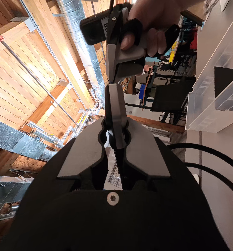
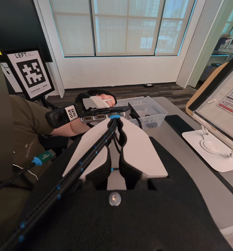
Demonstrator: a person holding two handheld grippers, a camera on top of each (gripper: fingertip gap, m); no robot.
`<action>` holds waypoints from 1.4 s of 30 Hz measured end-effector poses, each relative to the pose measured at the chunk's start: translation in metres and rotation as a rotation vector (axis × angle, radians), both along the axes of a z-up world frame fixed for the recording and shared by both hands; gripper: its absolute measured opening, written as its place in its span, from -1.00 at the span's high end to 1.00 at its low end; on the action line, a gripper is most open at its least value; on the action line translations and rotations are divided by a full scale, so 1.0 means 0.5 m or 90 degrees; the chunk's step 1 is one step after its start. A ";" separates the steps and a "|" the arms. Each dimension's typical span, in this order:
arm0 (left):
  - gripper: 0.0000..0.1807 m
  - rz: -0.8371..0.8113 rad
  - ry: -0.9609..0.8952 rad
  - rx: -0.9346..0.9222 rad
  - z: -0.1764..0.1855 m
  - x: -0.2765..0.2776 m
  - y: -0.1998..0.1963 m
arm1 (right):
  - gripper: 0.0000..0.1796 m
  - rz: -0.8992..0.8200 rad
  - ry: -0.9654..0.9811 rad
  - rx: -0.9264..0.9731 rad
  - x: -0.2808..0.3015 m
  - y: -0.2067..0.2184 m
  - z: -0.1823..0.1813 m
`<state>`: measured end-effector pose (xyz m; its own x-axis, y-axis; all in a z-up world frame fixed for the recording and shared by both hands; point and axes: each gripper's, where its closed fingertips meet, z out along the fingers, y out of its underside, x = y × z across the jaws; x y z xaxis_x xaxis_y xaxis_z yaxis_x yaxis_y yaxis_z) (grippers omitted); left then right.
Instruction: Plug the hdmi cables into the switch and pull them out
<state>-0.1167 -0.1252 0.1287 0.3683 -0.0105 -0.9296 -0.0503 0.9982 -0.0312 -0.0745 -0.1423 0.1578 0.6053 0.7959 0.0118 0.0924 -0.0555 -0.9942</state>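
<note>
Braided black cable (image 2: 86, 156) runs up between the fingers of the right hand-held gripper (image 2: 116, 119), which is closed on its blue-collared plug (image 2: 114, 116) at the third port of the switch (image 2: 106, 115). Above the desk (image 2: 181, 176), the left hand-held gripper (image 1: 115, 127) clamps the switch edgewise. Ports 1 and 2 sit empty. Risks: an angled push could jam the plug, or the thin switch could twist in its clamp. A second plug (image 2: 44, 158) dangles loose and could snag.
</note>
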 end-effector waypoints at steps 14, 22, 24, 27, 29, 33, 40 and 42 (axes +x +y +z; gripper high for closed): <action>0.75 0.065 0.017 -0.019 0.004 0.011 0.023 | 0.92 -0.106 -0.064 0.047 0.005 0.011 0.007; 0.75 0.043 0.028 -0.024 0.013 0.007 0.013 | 0.92 -0.098 -0.047 0.071 -0.001 0.004 0.023; 0.76 0.018 0.029 -0.029 0.015 0.009 0.006 | 0.92 -0.096 -0.038 0.068 0.002 0.004 0.025; 0.75 0.012 0.016 -0.044 0.024 0.006 0.003 | 0.92 -0.091 -0.012 0.066 0.001 0.003 0.033; 0.76 0.027 0.006 -0.042 0.029 0.004 0.006 | 0.92 -0.097 -0.002 0.068 0.000 0.007 0.036; 0.76 0.018 -0.002 -0.055 0.034 0.002 0.008 | 0.93 -0.097 0.032 0.065 -0.001 0.014 0.044; 0.76 0.019 0.005 -0.052 0.031 0.003 0.014 | 0.92 -0.084 0.054 0.049 0.003 0.025 0.040; 0.76 0.026 0.007 -0.036 0.028 0.004 0.016 | 0.93 -0.083 0.062 0.042 0.004 0.028 0.039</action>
<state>-0.1146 -0.1172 0.1429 0.3590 -0.0487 -0.9321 -0.0911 0.9920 -0.0870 -0.0727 -0.1284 0.1771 0.7040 0.7102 -0.0021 -0.0081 0.0050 -1.0000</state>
